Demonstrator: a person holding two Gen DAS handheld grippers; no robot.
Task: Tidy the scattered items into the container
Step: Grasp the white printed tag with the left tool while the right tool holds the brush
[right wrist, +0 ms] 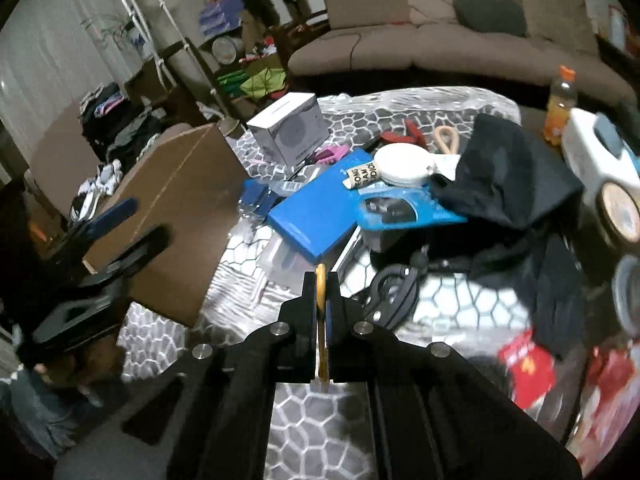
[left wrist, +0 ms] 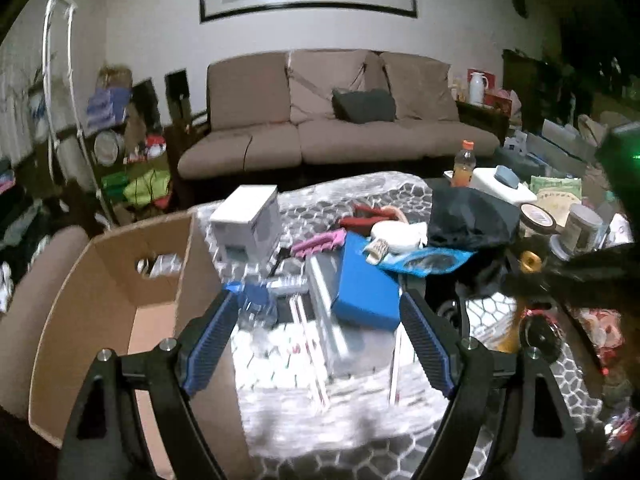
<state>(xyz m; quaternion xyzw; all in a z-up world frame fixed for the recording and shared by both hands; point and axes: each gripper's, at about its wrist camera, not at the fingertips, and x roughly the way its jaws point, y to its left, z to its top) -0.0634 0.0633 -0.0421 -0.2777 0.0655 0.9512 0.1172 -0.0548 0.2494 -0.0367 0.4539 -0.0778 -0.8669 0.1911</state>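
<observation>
My right gripper [right wrist: 321, 280] was pinched tight on a thin yellow stick [right wrist: 321, 320], which ran straight back between the two pads, its tip showing just past them. What the stick was I could not tell. It hung above the patterned bench [right wrist: 312, 420], clear of the clutter.

The box [right wrist: 172, 216], brown cardboard, stood at the bench's left edge, well to the left of the stick and somewhat ahead of it. My left gripper [left wrist: 316, 308] was spread wide with nothing between its blue pads [left wrist: 212, 344], and it hovered beside the box's open top [left wrist: 120, 280], the near wall of the box just left of its left finger. From the right wrist camera that gripper showed dark against the box's side.

Ahead of both grippers the scattered things lay heaped together: a blue case [right wrist: 316, 216], a white carton [right wrist: 292, 128] farther back near the box, a pink comb [left wrist: 320, 242], a white disc [right wrist: 404, 164], a blue packet [right wrist: 404, 210] and a black cloth [right wrist: 504, 176] at the right.
</observation>
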